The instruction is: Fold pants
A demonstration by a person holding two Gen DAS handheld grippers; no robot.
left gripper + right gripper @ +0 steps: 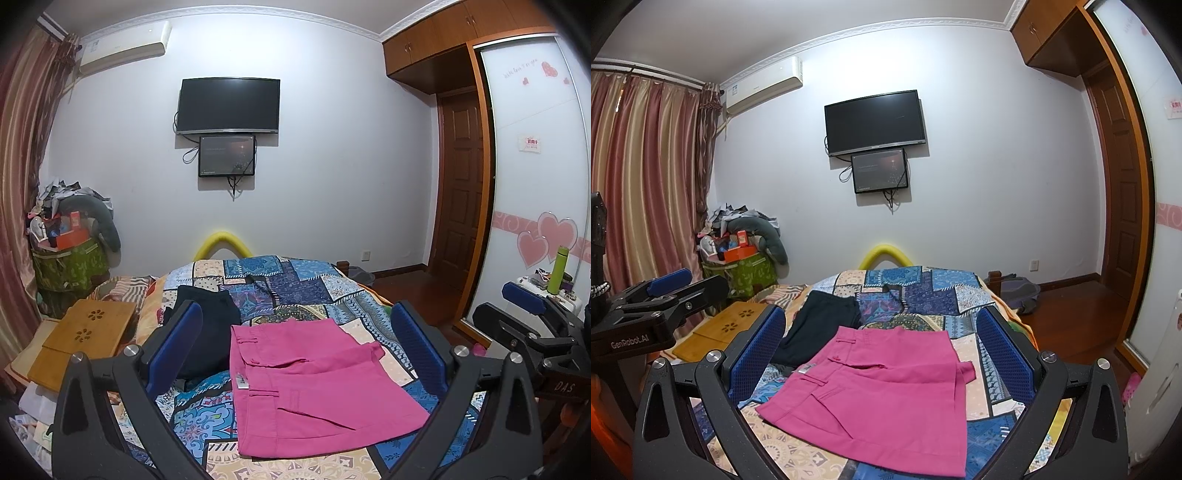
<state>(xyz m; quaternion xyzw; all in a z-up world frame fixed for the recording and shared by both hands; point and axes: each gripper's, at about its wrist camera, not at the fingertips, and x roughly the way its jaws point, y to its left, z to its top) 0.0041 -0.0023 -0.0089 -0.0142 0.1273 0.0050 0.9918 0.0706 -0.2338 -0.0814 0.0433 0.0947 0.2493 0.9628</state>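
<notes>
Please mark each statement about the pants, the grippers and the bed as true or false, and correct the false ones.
1. The pink pants lie folded on the patchwork bedspread. True.
2. The left gripper is clamping the pink pants. False: it is open and holds nothing.
3. A dark garment lies beyond the pink pants. True.
4. The right gripper is shut. False: its jaws stand wide apart.

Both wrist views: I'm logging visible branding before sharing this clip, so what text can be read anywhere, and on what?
"GenRobot.AI": on the left hand-held gripper.
"DAS": on the right hand-held gripper.
Script on the wardrobe door: too blurred to read.
Red-and-white sign on the wardrobe door: unreadable.
Label on the pink pants: too small.
Sticker on the air conditioner: too small.
</notes>
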